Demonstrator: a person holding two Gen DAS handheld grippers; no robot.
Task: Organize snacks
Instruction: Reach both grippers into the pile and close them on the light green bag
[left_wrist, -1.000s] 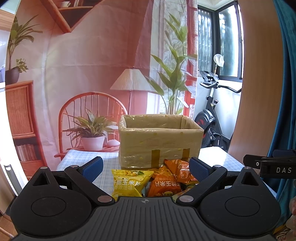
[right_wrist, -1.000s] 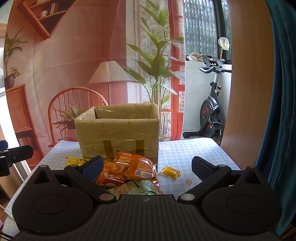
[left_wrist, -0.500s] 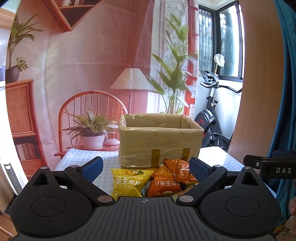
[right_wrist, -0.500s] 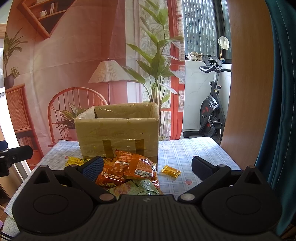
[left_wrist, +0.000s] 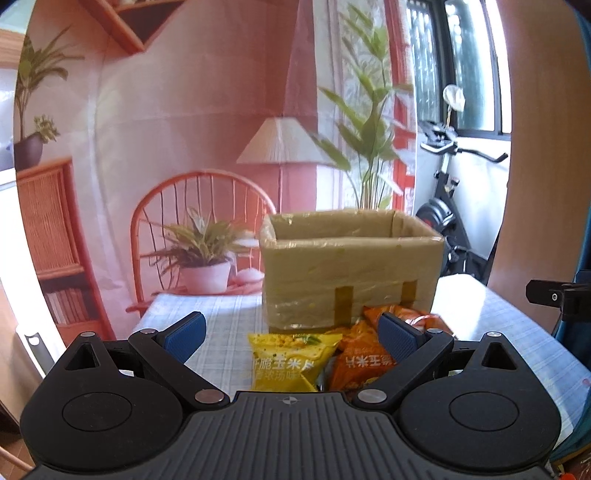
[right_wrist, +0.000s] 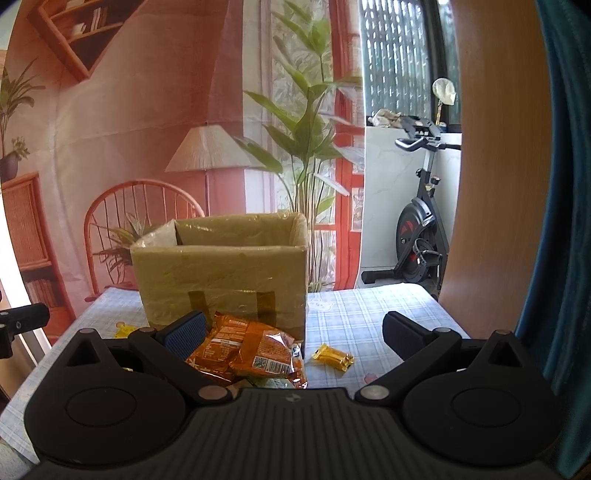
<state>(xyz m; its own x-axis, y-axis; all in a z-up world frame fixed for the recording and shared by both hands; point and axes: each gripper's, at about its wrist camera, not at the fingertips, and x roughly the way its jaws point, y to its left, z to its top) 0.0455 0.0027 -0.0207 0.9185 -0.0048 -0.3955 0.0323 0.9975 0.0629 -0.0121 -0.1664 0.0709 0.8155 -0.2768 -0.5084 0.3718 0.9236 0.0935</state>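
Both grippers are hanging wide open and gripping nothing. Between the left gripper's (left_wrist: 290, 330) fingers a yellow snack bag (left_wrist: 291, 360) is lying, with the cardboard box (left_wrist: 351, 273) beyond; ahead of the right gripper (right_wrist: 293, 332), orange snack bags (right_wrist: 247, 350) are sitting near its left finger, a small yellow candy (right_wrist: 332, 357) toward mid-gap.

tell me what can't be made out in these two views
- Inside of the cardboard box: both views, hidden by its front wall.
- Green packet: right wrist view, buried under the orange packets and cut off by the right claw body.
- Small yellow candy: too small to read.
- Yellow packet: lower edge behind the left claw body.
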